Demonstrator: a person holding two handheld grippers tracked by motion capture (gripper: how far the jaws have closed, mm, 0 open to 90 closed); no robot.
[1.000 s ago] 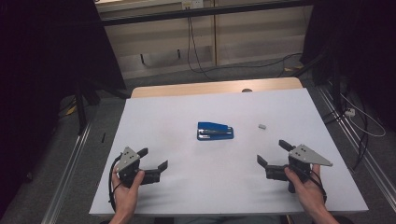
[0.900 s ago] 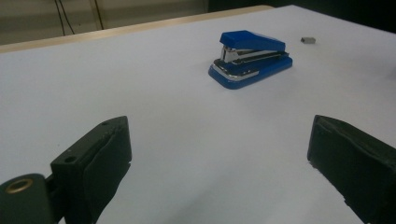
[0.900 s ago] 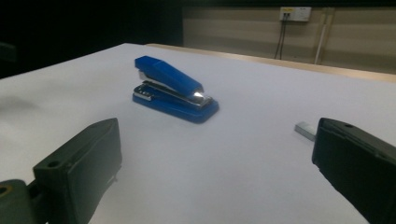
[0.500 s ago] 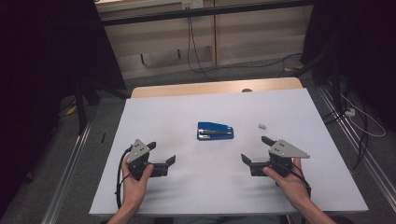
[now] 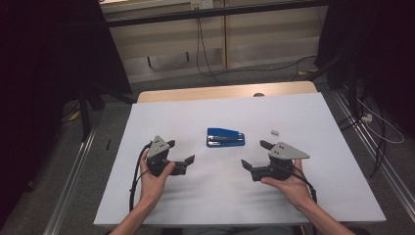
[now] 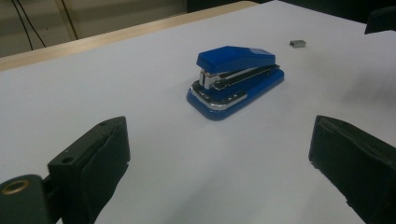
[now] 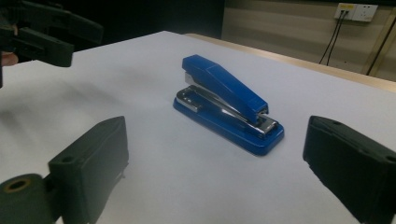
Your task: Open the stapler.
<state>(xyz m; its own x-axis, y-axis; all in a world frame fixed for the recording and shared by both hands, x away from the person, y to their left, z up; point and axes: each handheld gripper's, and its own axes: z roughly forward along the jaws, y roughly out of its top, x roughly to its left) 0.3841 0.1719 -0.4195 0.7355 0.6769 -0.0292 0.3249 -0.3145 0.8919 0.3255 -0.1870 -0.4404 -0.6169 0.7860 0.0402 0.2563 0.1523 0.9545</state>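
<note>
Stapler (image 5: 225, 137) between, beyond both grippers | left gripper (image 5: 180, 152), right gripper (image 5: 255, 155) jaws apart | staples (image 5: 274, 132)? nearby

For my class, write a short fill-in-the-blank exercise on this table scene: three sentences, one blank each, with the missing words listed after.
1. The stapler lying on the white table is ____ in colour.
2. The jaws of the left gripper and the right gripper both stand ____.
3. The small grey strip of staples lies on the side of the ____ gripper.

Missing words: blue; open; right
</note>
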